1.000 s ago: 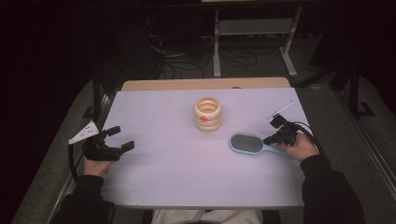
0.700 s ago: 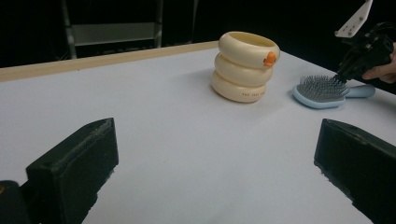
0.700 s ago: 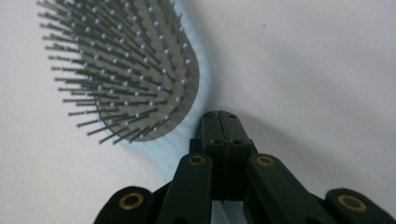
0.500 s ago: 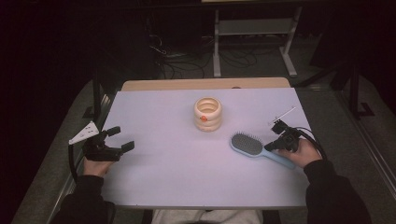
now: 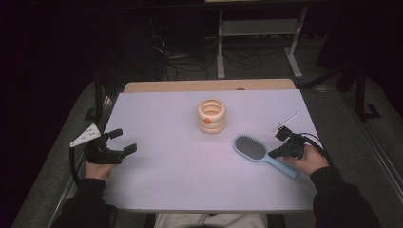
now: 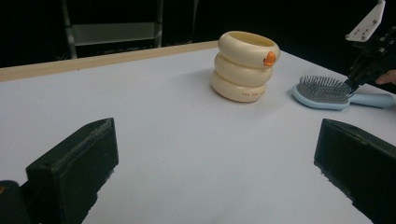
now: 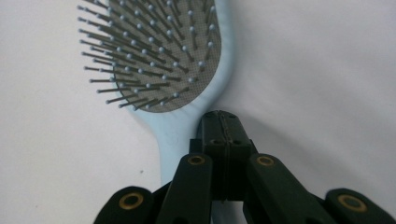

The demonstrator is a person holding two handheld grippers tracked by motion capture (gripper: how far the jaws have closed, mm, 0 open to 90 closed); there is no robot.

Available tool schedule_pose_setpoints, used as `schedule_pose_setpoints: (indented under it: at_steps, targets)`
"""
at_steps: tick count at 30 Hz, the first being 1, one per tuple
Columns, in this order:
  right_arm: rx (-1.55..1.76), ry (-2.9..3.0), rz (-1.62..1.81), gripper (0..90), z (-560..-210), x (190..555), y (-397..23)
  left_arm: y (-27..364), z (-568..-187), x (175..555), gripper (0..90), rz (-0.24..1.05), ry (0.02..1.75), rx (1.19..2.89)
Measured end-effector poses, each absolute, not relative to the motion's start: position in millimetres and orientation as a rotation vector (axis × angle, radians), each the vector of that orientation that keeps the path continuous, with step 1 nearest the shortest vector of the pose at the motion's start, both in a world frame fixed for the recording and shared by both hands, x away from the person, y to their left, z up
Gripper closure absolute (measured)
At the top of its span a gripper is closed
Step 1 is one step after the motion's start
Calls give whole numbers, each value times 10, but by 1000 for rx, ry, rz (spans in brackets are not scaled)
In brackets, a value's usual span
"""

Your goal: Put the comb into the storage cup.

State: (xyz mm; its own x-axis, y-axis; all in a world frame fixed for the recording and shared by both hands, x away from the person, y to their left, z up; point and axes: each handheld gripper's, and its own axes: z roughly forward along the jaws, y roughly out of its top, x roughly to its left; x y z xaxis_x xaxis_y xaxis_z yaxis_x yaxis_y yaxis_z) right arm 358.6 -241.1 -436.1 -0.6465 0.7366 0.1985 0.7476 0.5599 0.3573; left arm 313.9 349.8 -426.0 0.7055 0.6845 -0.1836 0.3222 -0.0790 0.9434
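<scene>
Brush (image 5: pixel 256 151) lay at the cup's (image 5: pixel 212 116) four o'clock; right gripper (image 5: pixel 274 153), jaws pressed together, tip touching its neck; left gripper (image 5: pixel 124 141) gaped empty.

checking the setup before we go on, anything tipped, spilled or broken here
Nothing stands out. The cream ringed holder stands upright, the blue hairbrush lies flat with bristles up, and the table shows no spill or damage.
</scene>
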Motion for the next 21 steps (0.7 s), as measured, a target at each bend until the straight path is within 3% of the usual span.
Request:
schedule_pose_setpoints:
  at_steps: [21]
  targets:
    - [-1248, -2761, -655, 888, -4332, 3402, -2331, 3495, -4257, 3140, 0, 362, 818, 1672]
